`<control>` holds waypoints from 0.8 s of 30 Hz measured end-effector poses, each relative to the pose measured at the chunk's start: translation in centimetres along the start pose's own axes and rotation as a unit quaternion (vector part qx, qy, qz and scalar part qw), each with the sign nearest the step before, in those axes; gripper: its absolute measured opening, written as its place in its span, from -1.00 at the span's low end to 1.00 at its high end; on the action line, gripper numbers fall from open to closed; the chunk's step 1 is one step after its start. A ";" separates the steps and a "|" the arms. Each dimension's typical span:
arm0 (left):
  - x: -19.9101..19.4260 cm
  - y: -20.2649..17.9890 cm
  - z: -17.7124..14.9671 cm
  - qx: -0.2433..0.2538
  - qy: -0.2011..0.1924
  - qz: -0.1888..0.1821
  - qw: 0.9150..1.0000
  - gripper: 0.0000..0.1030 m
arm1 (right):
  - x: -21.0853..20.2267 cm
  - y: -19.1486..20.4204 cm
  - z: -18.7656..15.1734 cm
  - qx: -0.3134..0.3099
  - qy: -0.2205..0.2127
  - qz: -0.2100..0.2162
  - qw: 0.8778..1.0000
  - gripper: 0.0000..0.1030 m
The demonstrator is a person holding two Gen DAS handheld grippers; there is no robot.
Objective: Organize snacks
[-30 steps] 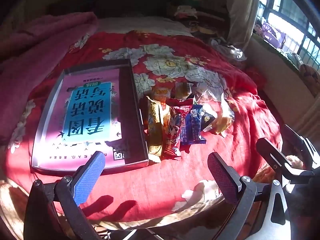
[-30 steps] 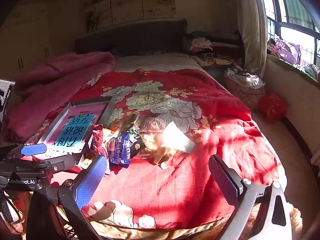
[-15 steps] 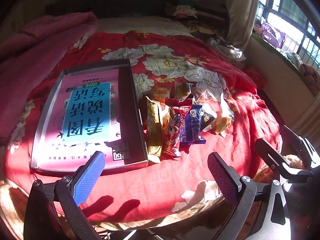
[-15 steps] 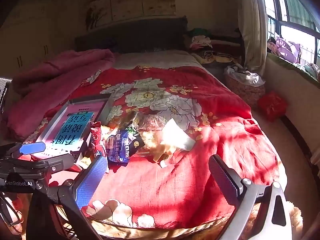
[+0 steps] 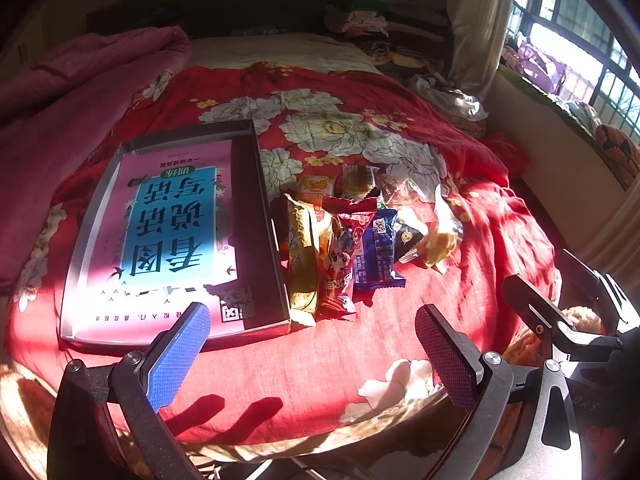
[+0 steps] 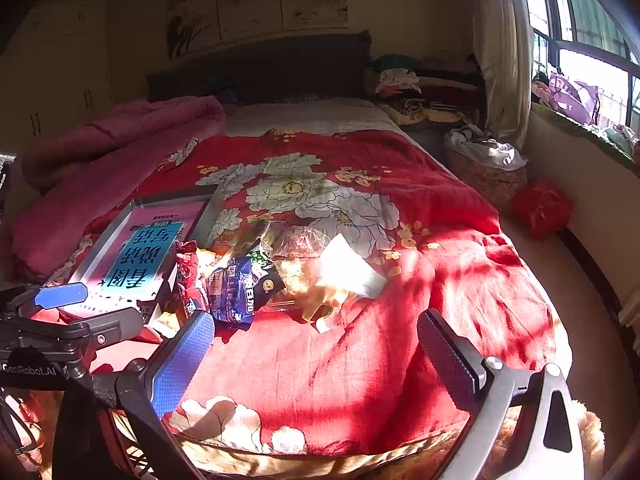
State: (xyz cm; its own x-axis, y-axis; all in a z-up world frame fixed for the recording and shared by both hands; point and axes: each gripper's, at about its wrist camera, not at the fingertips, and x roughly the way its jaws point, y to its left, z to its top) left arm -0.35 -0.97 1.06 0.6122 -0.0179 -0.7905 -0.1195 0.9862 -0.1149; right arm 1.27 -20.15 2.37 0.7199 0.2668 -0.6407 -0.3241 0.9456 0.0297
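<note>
Left wrist view: the left hand-held gripper point(image 5: 312, 344) hangs released and empty above the bed point(image 5: 400, 344); snack packets point(image 5: 352, 236) lie heaped just beside a tray point(image 5: 264, 216).

Right wrist view: the right hand-held gripper point(image 6: 316, 354), also spread empty, faces the heap.

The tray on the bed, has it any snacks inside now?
No. The tray holds only a pink and blue printed sheet; the snack packets lie beside it on the red blanket.

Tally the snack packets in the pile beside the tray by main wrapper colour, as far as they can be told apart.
Gold/yellow: 2
Red: 1
Blue: 1
Black: 1
Orange: 1
Tan: 1
Clear: 1
Total: 8 visible; the pile overlaps, so more may be hidden.
</note>
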 end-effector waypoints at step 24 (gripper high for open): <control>0.2 -0.2 0.1 0.006 -0.001 -0.001 1.000 0.99 | 0.3 -0.4 0.0 0.009 0.002 0.002 1.000 0.99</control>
State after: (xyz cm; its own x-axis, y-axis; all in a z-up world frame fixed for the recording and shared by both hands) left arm -0.11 -1.20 1.01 0.6145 -0.0198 -0.7887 -0.1088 0.9880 -0.1095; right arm 1.57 -20.45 2.19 0.7160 0.2700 -0.6438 -0.3161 0.9476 0.0458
